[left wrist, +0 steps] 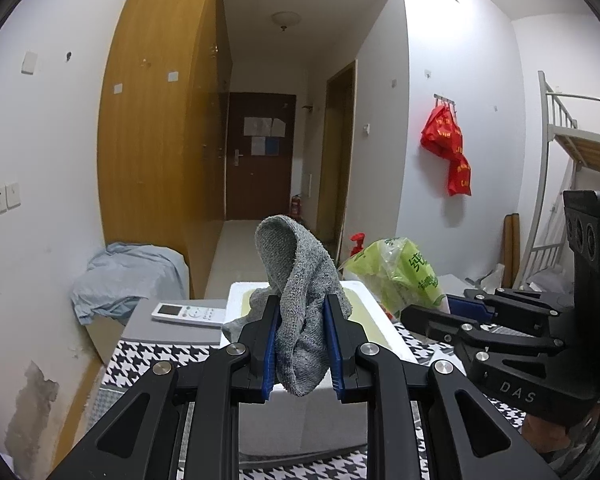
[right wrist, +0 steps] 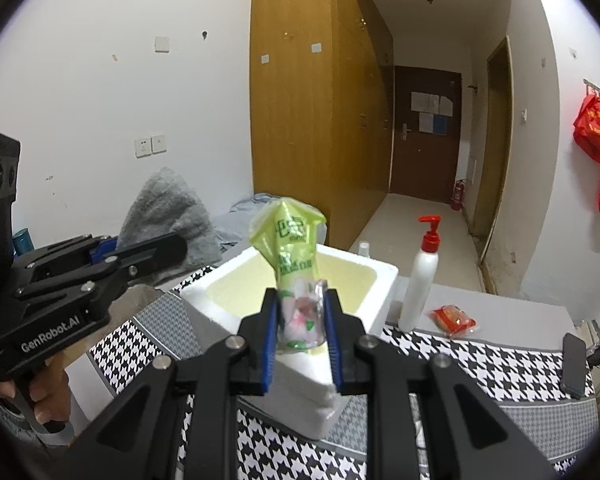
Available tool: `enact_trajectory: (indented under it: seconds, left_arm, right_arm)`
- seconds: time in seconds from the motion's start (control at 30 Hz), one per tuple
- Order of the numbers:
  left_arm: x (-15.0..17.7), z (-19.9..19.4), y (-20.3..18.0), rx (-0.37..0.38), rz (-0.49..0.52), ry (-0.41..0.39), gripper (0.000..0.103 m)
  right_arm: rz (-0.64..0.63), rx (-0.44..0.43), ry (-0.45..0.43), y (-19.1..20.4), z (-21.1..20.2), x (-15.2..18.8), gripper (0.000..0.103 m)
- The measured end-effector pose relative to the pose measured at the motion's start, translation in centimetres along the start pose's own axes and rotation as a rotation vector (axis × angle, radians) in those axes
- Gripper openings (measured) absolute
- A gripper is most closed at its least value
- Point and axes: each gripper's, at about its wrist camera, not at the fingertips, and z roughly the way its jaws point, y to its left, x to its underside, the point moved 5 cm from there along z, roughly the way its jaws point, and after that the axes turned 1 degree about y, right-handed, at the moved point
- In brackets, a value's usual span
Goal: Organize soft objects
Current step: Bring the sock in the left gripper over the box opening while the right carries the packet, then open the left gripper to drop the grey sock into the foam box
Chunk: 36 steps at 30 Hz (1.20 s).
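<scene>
A grey knitted cloth [left wrist: 300, 300] stands up between the blue pads of my left gripper [left wrist: 302, 344], which is shut on it above the white foam box [left wrist: 396, 340]. In the right wrist view the same grey cloth [right wrist: 168, 216] shows at the left with the left gripper [right wrist: 148, 250] on it. My right gripper [right wrist: 302, 332] is shut on a green plastic tissue pack [right wrist: 296, 264], held upright over the near wall of the foam box [right wrist: 380, 276]. The tissue pack [left wrist: 400, 272] also appears in the left wrist view, beyond the right gripper [left wrist: 456, 312], whose tips are partly hidden.
The box stands on a houndstooth cloth [right wrist: 480, 364] over a table. A white pump bottle [right wrist: 420, 280], a red snack packet [right wrist: 454, 320] and a dark phone [right wrist: 574, 364] lie right of the box. A remote control [left wrist: 188, 314] rests to its left. A person's hand [right wrist: 48, 396] grips the left handle.
</scene>
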Motion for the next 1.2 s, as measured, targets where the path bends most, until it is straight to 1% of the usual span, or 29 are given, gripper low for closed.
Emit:
enact_trajectory:
  seconds: [0.2, 0.33, 0.53, 0.73, 0.93, 1.03, 1.07, 1.1, 1.13, 1.2]
  left_arm:
    - [-0.6, 1.6, 0.4, -0.021, 0.001, 0.015, 0.023]
    - [-0.8, 2.9, 0.2, -0.018, 0.004, 0.029, 0.023]
    - [-0.6, 5.2, 0.3, -0.002, 0.001, 0.066, 0.023]
    - [-0.2, 7.4, 0.1, 0.012, 0.010, 0.106, 0.023]
    - [0.2, 8.8, -0.4, 0.019, 0.014, 0.136, 0.023]
    - [0.1, 9.3, -0.3, 0.009, 0.018, 0.149, 0.030]
    - [0.1, 9.4, -0.3, 0.003, 0.016, 0.151, 0.038]
    - [0.1, 9.4, -0.2, -0.004, 0.010, 0.150, 0.048]
    - [0.1, 9.4, -0.2, -0.012, 0.005, 0.144, 0.053]
    - [0.0, 9.2, -0.1, -0.022, 0.001, 0.133, 0.071]
  right_arm:
    - [0.012, -0.006, 0.023, -0.4, 1.7, -0.4, 0.026]
    - [0.015, -0.005, 0.033, -0.8, 2.4, -0.4, 0.026]
    - [0.024, 0.003, 0.035, -1.2, 2.5, -0.3, 0.026]
    - [0.054, 0.025, 0.047, -2.4, 2.5, 0.3, 0.026]
    - [0.075, 0.050, 0.054, -3.7, 2.2, 0.9, 0.026]
    - [0.083, 0.058, 0.051, -4.2, 1.9, 1.0, 0.026]
    - [0.086, 0.060, 0.051, -4.3, 1.9, 1.1, 0.026]
    - [0.090, 0.064, 0.051, -4.5, 1.8, 1.1, 0.026]
    - [0.095, 0.065, 0.050, -4.7, 1.7, 1.2, 0.026]
    - [0.101, 0.068, 0.048, -4.9, 1.5, 1.3, 0.026]
